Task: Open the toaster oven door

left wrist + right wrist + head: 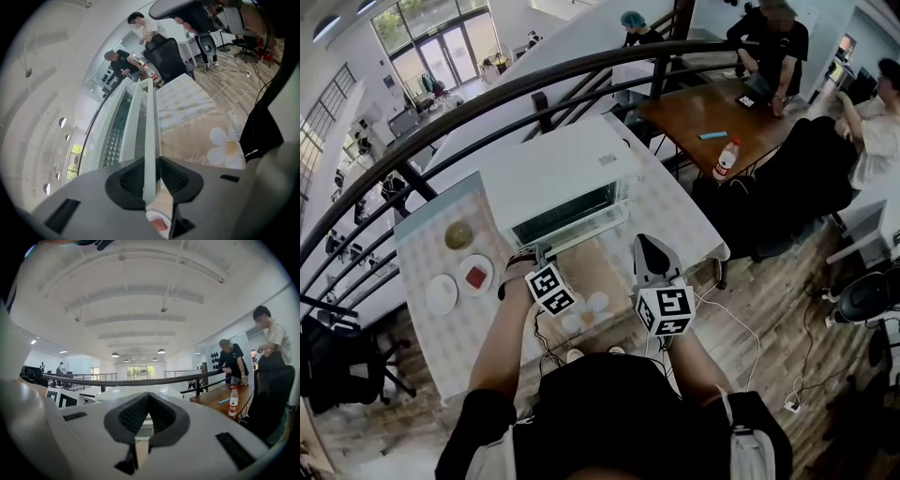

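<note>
Grasp step. Left tool pinches the door handle; toaster oven sits at the tabletop's far edge, door shut. Right tool pressed together, empty. Next, I judge: swing the handle down toward me.

**Bright loft workspace behind a curved railing**

Seen from above, a curved black railing sweeps from 9 to 1 o'clock. Past it, tall windows at 11 o'clock let in daylight. A brown wooden table stands at 1 o'clock. Plank floor fills 4 o'clock, and a black office chair sits at 8 o'clock. Round lamps hang from the white beamed ceiling.
</note>
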